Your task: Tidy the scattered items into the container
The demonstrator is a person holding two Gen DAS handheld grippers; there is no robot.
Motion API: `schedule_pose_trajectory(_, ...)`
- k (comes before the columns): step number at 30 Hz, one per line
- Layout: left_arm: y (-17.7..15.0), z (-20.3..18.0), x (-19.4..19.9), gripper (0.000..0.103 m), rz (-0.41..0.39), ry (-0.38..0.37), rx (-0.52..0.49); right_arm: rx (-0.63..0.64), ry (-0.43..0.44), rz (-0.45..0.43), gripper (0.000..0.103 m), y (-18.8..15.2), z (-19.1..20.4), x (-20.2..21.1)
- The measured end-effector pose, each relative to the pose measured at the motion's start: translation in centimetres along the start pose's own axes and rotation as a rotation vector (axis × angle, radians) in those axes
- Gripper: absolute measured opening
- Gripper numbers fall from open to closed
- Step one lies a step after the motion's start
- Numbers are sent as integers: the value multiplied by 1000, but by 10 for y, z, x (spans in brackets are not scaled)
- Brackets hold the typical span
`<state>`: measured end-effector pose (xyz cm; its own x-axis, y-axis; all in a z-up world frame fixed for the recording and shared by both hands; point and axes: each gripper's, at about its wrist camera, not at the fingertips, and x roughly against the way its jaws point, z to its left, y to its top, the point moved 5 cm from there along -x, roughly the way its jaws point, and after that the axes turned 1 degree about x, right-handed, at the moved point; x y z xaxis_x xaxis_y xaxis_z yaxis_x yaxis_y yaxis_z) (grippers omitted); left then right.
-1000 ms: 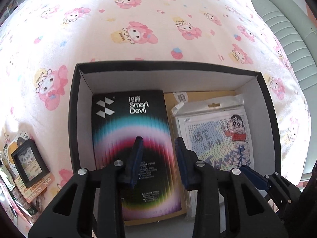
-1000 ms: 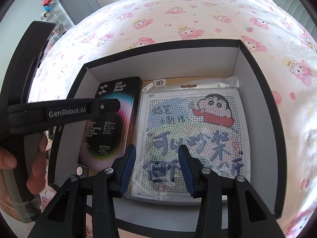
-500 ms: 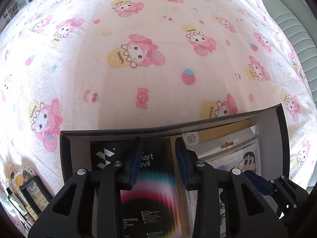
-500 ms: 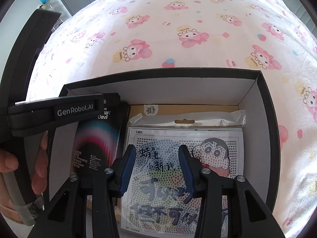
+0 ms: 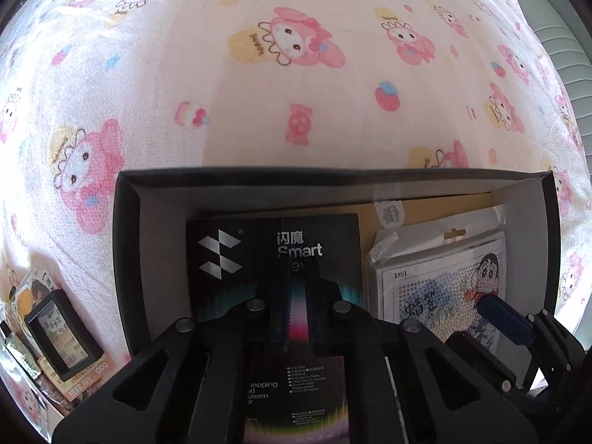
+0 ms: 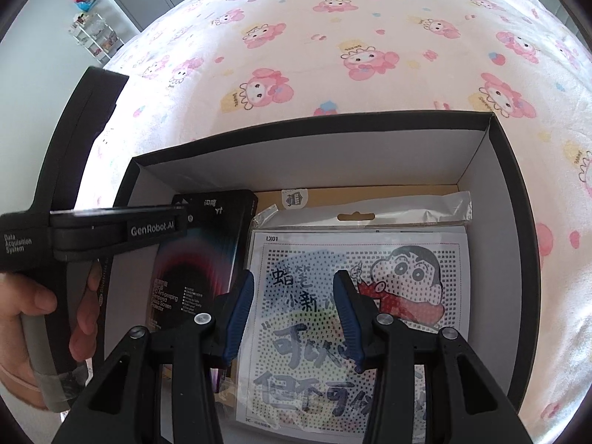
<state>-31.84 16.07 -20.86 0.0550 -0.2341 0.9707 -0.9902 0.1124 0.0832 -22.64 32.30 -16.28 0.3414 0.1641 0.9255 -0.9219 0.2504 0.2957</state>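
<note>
While both grippers point down into it, a black box with white inner walls sits on a bed.

Bed cover: pale pink sheet printed with pink cartoon rabbits, lying all round the box.

Box contents, left side: a black screen-protector pack with a rainbow ring and the words "Smart Devil", lying flat on the box floor.

Box contents, right side: a clear bag holding a dotted cartoon craft sheet with a boy's face and large Chinese lettering, lying flat just beside the black pack.

Left gripper: its jaws have just been closing and now meet, with nothing between them; it hangs over the black pack.

Right gripper: blue-padded jaws stand partly apart over the craft sheet, holding nothing.

Person's hand: wrapped round the left gripper's handle at the left edge of the right wrist view.

Outside the box: a small black-framed item resting on a pile of printed packets, on the sheet to the left of the box.
</note>
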Motion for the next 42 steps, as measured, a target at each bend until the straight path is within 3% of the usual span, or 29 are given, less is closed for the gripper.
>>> schedule_pose_trajectory(5,-15,-2,1,3,29,-20,-11,-10,-12,-6,41,18,2,-2)
schedule_pose_trajectory(8,-8,-3,6,4,19,-109,13,-12,-29,-8,41,25,3,-5)
schedule_pose_trajectory(11,7,-5,7,4,-43,-90,13,0,-49,-18,41,20,2,-5)
schedule_pose_trajectory(14,18,-9,2,4,-64,-98,20,-3,-54,-1,41,11,-3,-10)
schedule_pose_trajectory(16,23,-14,1,4,-83,-64,9,-23,-70,18,41,8,-8,-17)
schedule_pose_trajectory(22,35,-11,-10,3,-32,6,19,-32,-54,61,41,2,-5,-29)
schedule_pose_trajectory(24,35,-4,-11,1,-7,-38,60,-27,-57,55,41,1,-4,-26)
schedule_pose_trajectory(28,24,5,-11,0,15,-96,102,-31,-70,26,41,-3,-5,-13)
schedule_pose_trajectory(36,-6,-8,1,0,8,-39,-23,5,-75,-68,45,-14,11,26)
schedule_pose_trajectory(42,-46,-13,7,2,9,-58,-54,-22,-57,-81,45,-32,14,35)
